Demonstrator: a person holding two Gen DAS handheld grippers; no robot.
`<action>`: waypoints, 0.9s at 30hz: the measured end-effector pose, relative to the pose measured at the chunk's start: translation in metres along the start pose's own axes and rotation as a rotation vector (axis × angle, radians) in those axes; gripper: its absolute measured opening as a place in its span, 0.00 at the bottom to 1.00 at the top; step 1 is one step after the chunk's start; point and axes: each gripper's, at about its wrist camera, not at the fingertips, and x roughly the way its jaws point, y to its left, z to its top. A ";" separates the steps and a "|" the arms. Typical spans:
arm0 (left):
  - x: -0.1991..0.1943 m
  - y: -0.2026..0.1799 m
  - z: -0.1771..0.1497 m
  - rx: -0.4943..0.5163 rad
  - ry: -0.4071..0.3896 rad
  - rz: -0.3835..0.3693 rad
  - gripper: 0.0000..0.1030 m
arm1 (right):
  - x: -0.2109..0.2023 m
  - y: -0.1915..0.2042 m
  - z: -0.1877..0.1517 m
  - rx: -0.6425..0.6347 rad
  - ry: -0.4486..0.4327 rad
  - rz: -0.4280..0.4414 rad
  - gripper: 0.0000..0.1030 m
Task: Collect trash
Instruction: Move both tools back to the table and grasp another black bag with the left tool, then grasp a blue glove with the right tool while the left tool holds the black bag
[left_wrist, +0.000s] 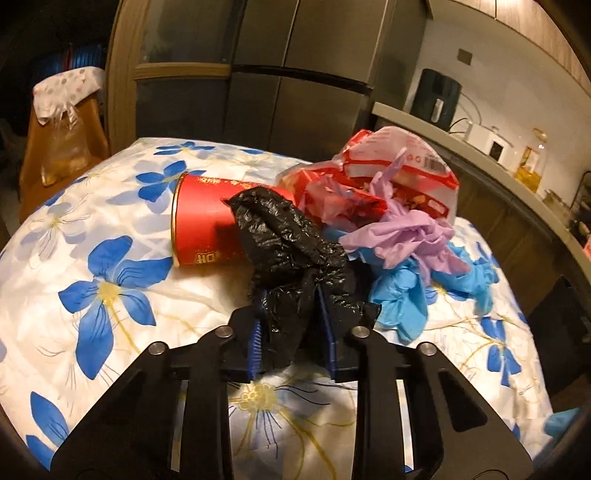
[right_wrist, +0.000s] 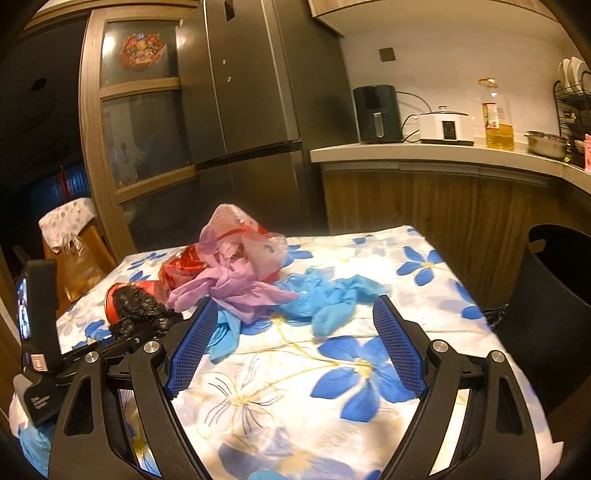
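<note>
Where tablecloth (right_wrist: 424, 236) ends, bin (right_wrist: 554, 295) beside.

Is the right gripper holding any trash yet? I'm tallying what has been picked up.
No: the right gripper stands wide open above the flowered tablecloth, nothing between its pads, with the blue gloves lying beyond it.

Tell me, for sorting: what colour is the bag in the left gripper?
Black bag, clearest in the left wrist view.
</note>
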 end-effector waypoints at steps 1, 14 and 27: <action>-0.002 0.000 -0.001 0.001 -0.002 -0.021 0.14 | 0.004 0.003 -0.001 -0.004 0.010 0.003 0.79; -0.082 0.016 -0.004 -0.036 -0.161 -0.057 0.01 | 0.066 0.041 -0.012 -0.038 0.156 0.049 0.65; -0.106 0.027 0.006 -0.043 -0.220 -0.053 0.01 | 0.104 0.058 -0.026 -0.072 0.327 0.073 0.07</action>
